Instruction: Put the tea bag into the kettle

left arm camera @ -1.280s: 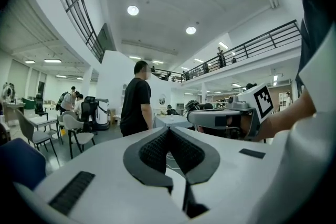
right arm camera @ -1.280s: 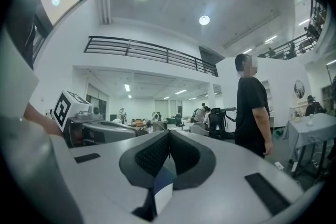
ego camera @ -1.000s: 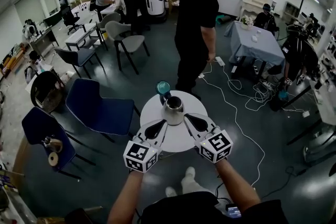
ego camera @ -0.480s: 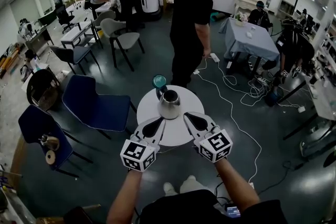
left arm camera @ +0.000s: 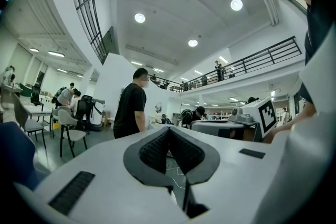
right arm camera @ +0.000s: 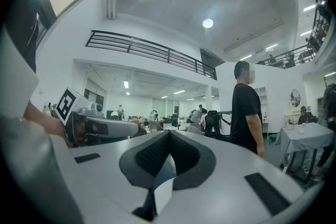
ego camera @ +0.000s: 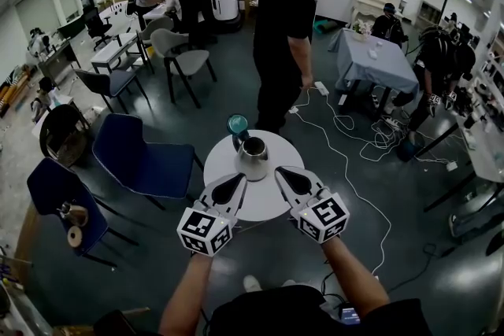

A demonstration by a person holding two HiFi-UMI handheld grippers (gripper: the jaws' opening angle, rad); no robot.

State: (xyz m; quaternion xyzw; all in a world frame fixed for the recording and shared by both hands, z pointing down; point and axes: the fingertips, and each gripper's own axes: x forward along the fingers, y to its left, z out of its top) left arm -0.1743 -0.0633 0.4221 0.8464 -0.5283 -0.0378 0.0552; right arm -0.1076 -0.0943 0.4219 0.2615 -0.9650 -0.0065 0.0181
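Both grippers hang low in the frame over the round white surface (ego camera: 272, 208), pointing at the kettle (ego camera: 253, 156) at its centre. The left gripper (ego camera: 235, 183) has its jaws closed on nothing. The right gripper (ego camera: 282, 175) has its jaws closed too, with a pale flat piece wedged low between them, probably the tea bag (right arm camera: 164, 189); it cannot be made out from the head view. The bag looks to sit deep and off the tips, so it may snag or drop short of the kettle's narrow mouth. A nudge from either gripper could also tip the kettle or knock the teal lid (ego camera: 237, 124) behind it
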